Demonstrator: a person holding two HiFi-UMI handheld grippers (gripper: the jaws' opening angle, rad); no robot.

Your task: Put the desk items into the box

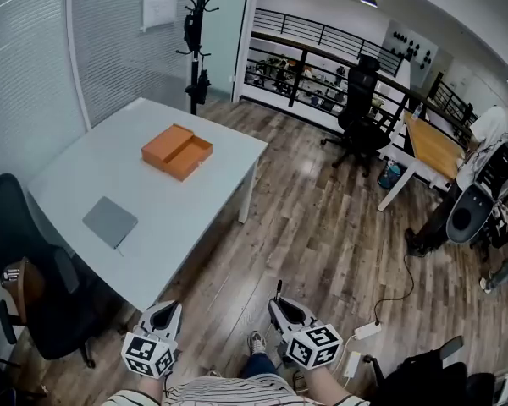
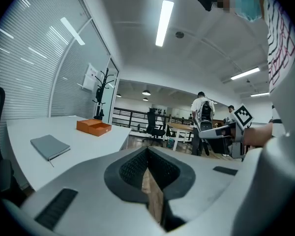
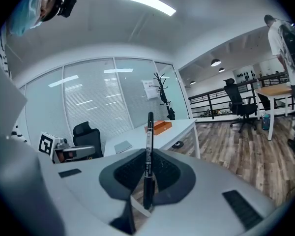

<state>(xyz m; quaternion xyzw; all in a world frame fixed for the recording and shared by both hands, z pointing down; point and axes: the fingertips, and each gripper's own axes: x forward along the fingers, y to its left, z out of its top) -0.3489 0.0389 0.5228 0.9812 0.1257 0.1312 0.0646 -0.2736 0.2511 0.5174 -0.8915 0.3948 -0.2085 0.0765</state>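
The pen's [image 3: 148, 146] lower end vanishes between the right gripper's [image 3: 147, 178] pads [image 3: 125, 171], the orange box [image 2: 94, 127] shows only its outer wall from the left gripper view, and the black office chair [image 1: 21, 265] runs off the head view's left edge.

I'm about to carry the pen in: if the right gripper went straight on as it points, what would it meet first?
Probably the white table near the orange box; nothing shows between, but depth is unclear.
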